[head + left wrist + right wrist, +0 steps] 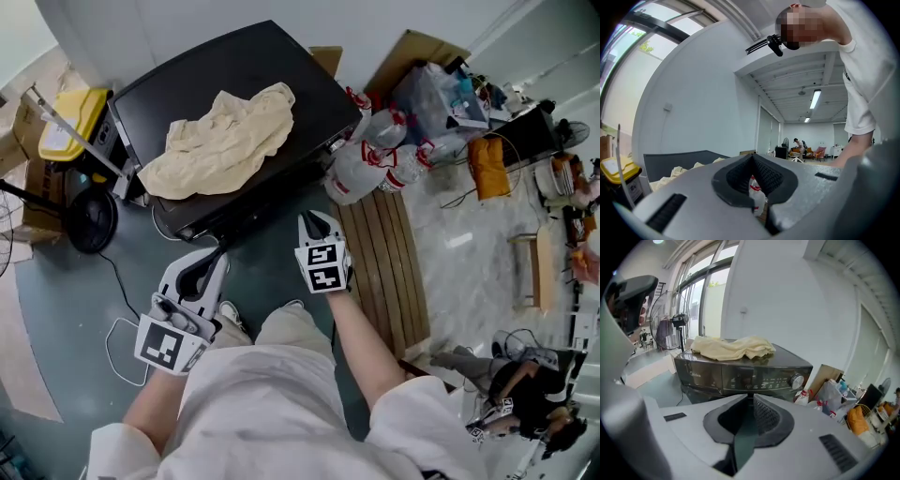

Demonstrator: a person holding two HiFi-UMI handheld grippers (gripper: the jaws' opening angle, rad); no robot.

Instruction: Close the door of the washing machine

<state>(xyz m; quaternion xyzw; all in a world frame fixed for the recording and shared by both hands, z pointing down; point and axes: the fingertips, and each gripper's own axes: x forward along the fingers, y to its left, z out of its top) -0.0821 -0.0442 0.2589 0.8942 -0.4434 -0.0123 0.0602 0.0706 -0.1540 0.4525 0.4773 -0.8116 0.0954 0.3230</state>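
The dark washing machine (246,70) stands ahead of me with a cream cloth (220,141) heaped on its top. In the right gripper view I see its control panel (740,376) with a round knob (797,379) and the cloth (733,347) above; the front below the panel, where the door is, is hidden behind the jaws. My right gripper (314,225) hangs just before the machine's front edge, jaws drawn together on nothing (751,397). My left gripper (202,267) is lower left of it, tips touching (752,157), also empty.
Several plastic water bottles (375,155) and bags lie right of the machine, beside a wooden slatted board (384,272). A yellow bin (70,122) and a floor fan (89,220) stand at the left. A white cable (122,337) loops on the floor. A person (525,394) sits at the lower right.
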